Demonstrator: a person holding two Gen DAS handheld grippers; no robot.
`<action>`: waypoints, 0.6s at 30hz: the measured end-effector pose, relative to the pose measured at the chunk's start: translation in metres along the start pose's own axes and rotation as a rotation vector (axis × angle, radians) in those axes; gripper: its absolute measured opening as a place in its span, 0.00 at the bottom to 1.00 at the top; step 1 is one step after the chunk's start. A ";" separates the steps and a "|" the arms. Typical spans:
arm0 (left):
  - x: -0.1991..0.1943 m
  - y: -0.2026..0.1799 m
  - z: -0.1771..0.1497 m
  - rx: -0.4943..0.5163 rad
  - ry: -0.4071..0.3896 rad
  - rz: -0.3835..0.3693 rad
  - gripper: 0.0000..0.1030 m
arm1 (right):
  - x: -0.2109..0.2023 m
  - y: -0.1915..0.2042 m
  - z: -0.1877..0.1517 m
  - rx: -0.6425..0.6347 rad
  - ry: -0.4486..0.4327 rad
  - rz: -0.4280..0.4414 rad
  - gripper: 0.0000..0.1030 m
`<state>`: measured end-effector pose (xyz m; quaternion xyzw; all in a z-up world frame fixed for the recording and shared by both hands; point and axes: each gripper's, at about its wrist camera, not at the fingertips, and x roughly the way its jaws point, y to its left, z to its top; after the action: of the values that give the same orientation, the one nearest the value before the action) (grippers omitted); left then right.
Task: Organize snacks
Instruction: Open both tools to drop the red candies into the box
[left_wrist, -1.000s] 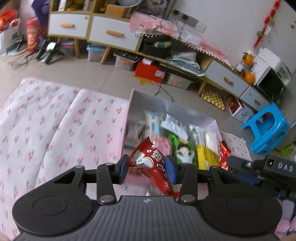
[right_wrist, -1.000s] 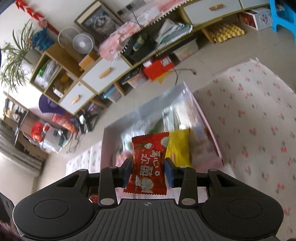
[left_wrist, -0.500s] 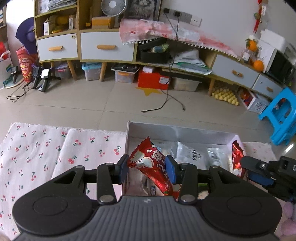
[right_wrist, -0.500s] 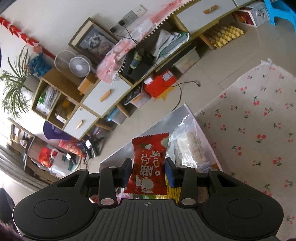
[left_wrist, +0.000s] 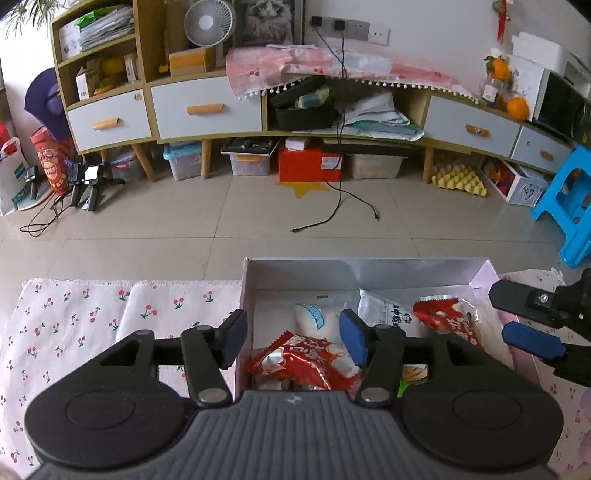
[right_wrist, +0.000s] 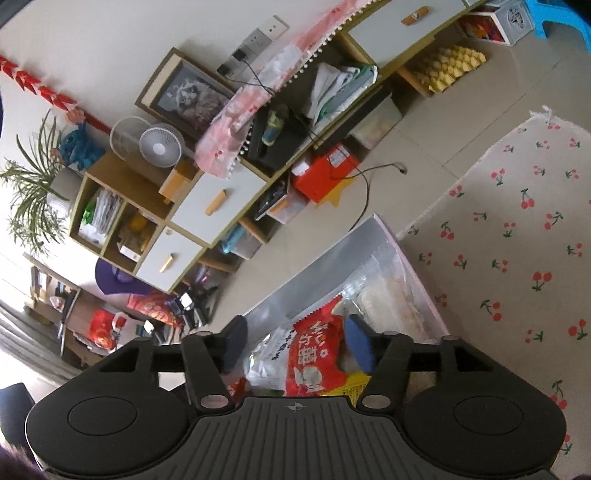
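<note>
An open silver-lined box (left_wrist: 362, 271) holds several snack packets. My left gripper (left_wrist: 291, 338) hangs over its left part, jaws opening. A red snack packet (left_wrist: 306, 360) lies loose in the box between and under the pads, which do not press on it. My right gripper (right_wrist: 295, 343) is over the box's (right_wrist: 332, 266) right part, jaws opening too. Its red packet (right_wrist: 314, 354) rests on the other snacks, against the right pad and clear of the left one. In the left wrist view, that packet (left_wrist: 447, 321) lies just left of the right gripper (left_wrist: 502, 314).
The box sits on a cherry-print cloth (left_wrist: 92, 314) that spreads to both sides (right_wrist: 517, 240). Beyond it is tiled floor (left_wrist: 258, 221) with a loose black cable (left_wrist: 340, 206), a long low cabinet (left_wrist: 207, 107), and a blue stool (left_wrist: 569, 195) at the right.
Both grippers moved over the box and their jaws spread. Each red packet, gripped upright before, has dropped onto the snacks inside.
</note>
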<state>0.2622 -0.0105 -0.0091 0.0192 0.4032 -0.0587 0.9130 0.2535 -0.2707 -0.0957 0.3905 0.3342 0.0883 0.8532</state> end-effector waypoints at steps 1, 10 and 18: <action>-0.001 0.000 0.000 0.002 0.000 0.004 0.55 | 0.000 0.000 0.001 -0.003 0.001 -0.002 0.62; -0.014 0.000 -0.003 -0.001 -0.004 0.017 0.64 | -0.010 0.000 -0.002 0.004 0.012 -0.030 0.64; -0.039 0.004 -0.010 -0.020 -0.010 -0.002 0.71 | -0.038 0.014 -0.007 -0.054 0.011 -0.093 0.70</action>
<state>0.2289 -0.0017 0.0128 0.0095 0.3994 -0.0558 0.9150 0.2213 -0.2728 -0.0695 0.3507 0.3540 0.0596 0.8649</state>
